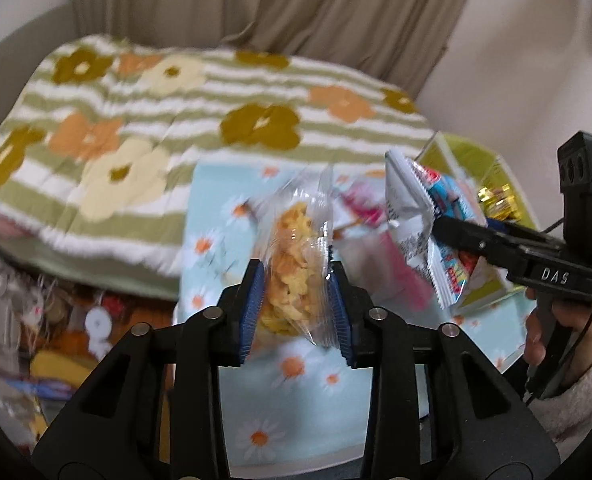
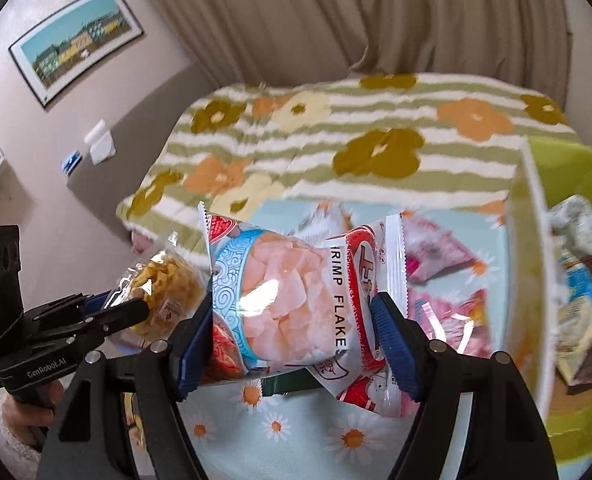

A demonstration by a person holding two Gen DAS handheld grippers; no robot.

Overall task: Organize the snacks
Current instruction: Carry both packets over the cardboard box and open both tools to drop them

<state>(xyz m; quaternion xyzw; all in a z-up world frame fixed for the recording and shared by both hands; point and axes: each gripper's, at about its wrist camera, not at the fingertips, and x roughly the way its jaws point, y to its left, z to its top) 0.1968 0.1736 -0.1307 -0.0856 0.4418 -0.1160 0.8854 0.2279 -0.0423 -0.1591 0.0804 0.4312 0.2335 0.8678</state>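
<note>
Nearest in the left wrist view, the left hand-held gripper (image 1: 296,304) is clamped on a clear packet of yellow corn snacks (image 1: 291,264), its blue pads (image 1: 251,312) pressing both sides of the bag, which stands upright above the daisy-print tabletop (image 1: 296,400). In the right wrist view, the right hand-held gripper (image 2: 296,336) grips a shrimp flakes bag (image 2: 291,292) across its width, held sideways over the same daisy cloth, with the corn packet just to its left.

A little farther, pink snack packets (image 2: 436,256) lie loose on the cloth. To the right stands a green bin (image 2: 568,412) with a pale upright divider; it already holds several packets and gold-wrapped sweets (image 1: 496,200). At the near left, below the tabletop edge, a blurred heap of more snacks (image 1: 63,332) is visible. Beyond it all lies a striped floral blanket (image 1: 175,120), then a beige curtain (image 1: 275,4).

Both bags are air-filled and slick, so I judge the main risks to be these: a hard squeeze could crush the flakes or pop a seal, and a bag could slide out during a fast swing. The two hand-held grippers are close together and could collide on the way to the bin. A bag lowered sideways may catch the divider and tip outside.
</note>
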